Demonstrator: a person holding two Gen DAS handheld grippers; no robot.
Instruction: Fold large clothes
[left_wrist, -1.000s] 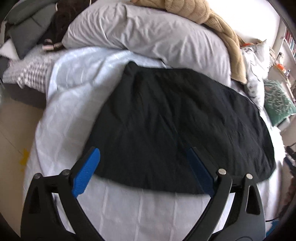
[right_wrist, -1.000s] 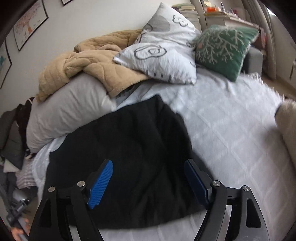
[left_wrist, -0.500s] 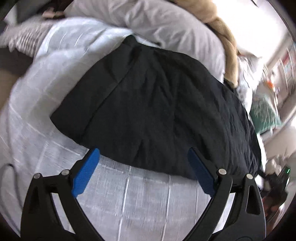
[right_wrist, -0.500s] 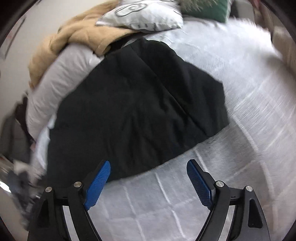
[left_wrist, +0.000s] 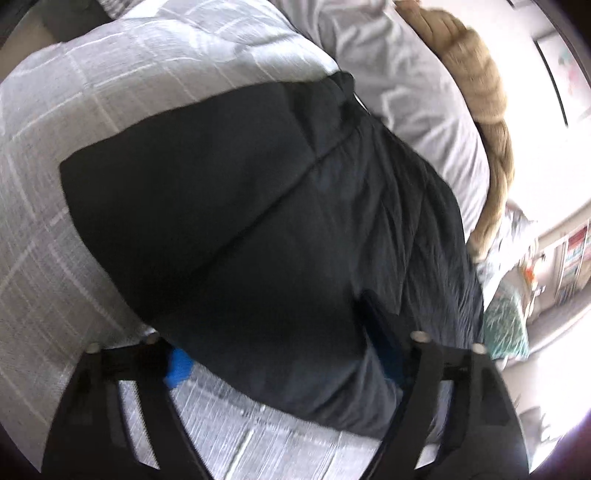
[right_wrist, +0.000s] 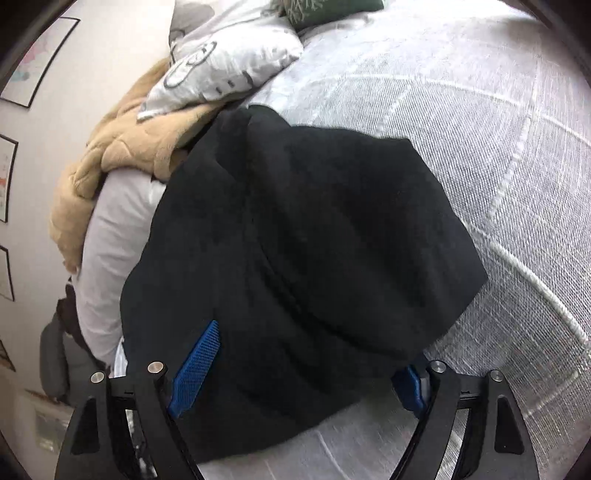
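While it lies flat on the pale grey checked bedspread (right_wrist: 480, 155), the large black folded garment (right_wrist: 303, 240) runs its long axis from the near hem, down by the grippers, back toward the heaped bedding at the head of the bed. In the left wrist view a seam crosses the cloth on a slant, and the garment's (left_wrist: 258, 229) far corner ends against a light grey pillow (left_wrist: 399, 85).

Behind that pillow a tan fleece blanket (right_wrist: 122, 147) is bunched along the wall, with a white patterned cushion (right_wrist: 225, 62) on top of it and a green cushion (right_wrist: 332, 11) further back. These block the far end of the garment; its top corner touches or slips under the blanket's edge, I cannot tell which.

The left gripper (left_wrist: 280, 358) straddles the near hem, its jaws closing with black cloth between them; one blue pad (left_wrist: 179, 365) shows at the cloth's edge over the bedspread (left_wrist: 66, 258), the other is mostly hidden in fabric, and no firm pinch can be seen. The right gripper (right_wrist: 299, 373) also stands over the near hem with cloth between its jaws, which are closing but not pressing; its blue pads (right_wrist: 195, 369) sit wide apart.

To the right of the garment the bedspread lies bare and broad. A bare strip also runs along the near hem.
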